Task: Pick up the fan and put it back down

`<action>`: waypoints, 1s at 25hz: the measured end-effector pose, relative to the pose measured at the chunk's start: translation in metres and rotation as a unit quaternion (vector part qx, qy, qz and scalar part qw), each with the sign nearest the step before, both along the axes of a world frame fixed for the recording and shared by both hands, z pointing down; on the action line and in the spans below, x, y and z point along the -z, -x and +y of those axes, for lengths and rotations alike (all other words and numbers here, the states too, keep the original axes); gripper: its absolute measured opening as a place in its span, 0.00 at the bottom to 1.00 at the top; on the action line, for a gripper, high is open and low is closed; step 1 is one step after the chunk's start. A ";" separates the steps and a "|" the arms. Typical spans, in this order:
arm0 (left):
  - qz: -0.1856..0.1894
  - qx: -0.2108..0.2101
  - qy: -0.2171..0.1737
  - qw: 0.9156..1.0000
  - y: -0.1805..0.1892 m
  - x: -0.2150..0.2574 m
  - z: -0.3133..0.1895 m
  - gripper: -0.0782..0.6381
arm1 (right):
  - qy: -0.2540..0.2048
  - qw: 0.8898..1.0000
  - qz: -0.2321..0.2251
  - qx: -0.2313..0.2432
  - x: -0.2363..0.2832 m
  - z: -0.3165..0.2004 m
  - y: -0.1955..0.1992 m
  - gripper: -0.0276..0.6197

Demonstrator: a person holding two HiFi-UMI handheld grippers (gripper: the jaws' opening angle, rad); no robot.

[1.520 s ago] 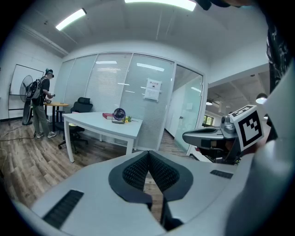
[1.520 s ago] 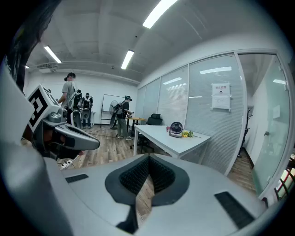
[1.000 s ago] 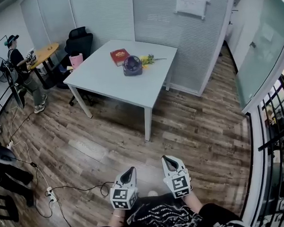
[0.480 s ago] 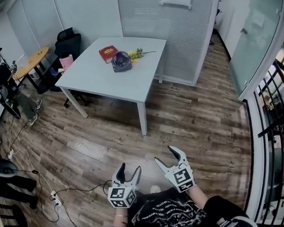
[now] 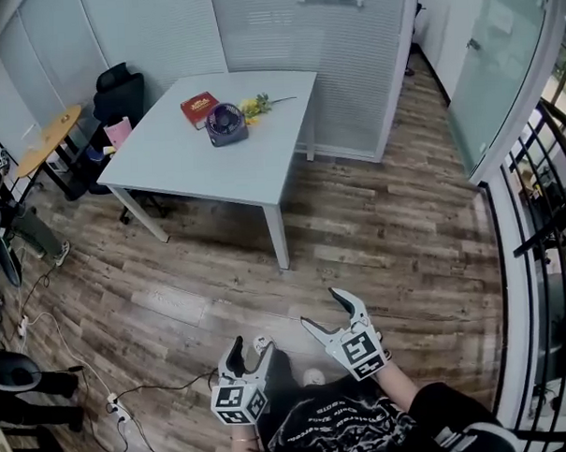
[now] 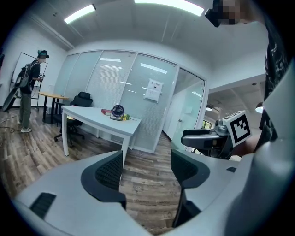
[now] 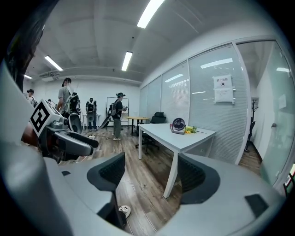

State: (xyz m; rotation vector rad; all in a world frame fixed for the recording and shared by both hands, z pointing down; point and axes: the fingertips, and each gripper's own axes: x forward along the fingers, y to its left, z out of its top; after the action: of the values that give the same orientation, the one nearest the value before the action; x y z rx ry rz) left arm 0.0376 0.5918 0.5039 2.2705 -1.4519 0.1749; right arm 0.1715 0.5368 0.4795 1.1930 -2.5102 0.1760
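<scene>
The fan (image 5: 226, 124) is small, dark purple and round. It stands on the white table (image 5: 215, 167) across the room, beside a red book; it also shows as the fan (image 6: 118, 110) and the fan (image 7: 178, 124) in the gripper views. Both grippers hang low in front of the person's body, far from the table. The left gripper (image 5: 251, 348) and the right gripper (image 5: 322, 309) have their jaws opening, with nothing between them. In the gripper views only floor shows between the left gripper (image 6: 147, 167) pads and between the right gripper (image 7: 152, 171) pads.
A red book (image 5: 199, 109) and yellow flowers (image 5: 254, 105) lie by the fan. A black chair (image 5: 118, 92) and a round wooden table (image 5: 47, 142) stand at far left. Cables and a power strip (image 5: 113, 403) lie on the wood floor. A black railing (image 5: 546, 246) lines the right side. A person (image 6: 28, 87) stands at left.
Both grippers' jaws went from shut to spread apart. The head view swung, so the table sits further left in the picture and the person at far left has mostly slid out of it.
</scene>
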 end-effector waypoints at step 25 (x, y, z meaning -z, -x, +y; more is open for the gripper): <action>-0.017 -0.079 -0.017 0.997 0.100 0.002 -0.229 0.58 | 0.008 0.997 -0.007 -0.073 -0.006 -0.191 0.095 0.59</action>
State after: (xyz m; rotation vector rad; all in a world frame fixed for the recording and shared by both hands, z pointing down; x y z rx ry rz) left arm -0.0623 0.3623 0.5019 2.4212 -1.3009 0.2405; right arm 0.0760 0.3460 0.4852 1.3748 -2.4287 0.2411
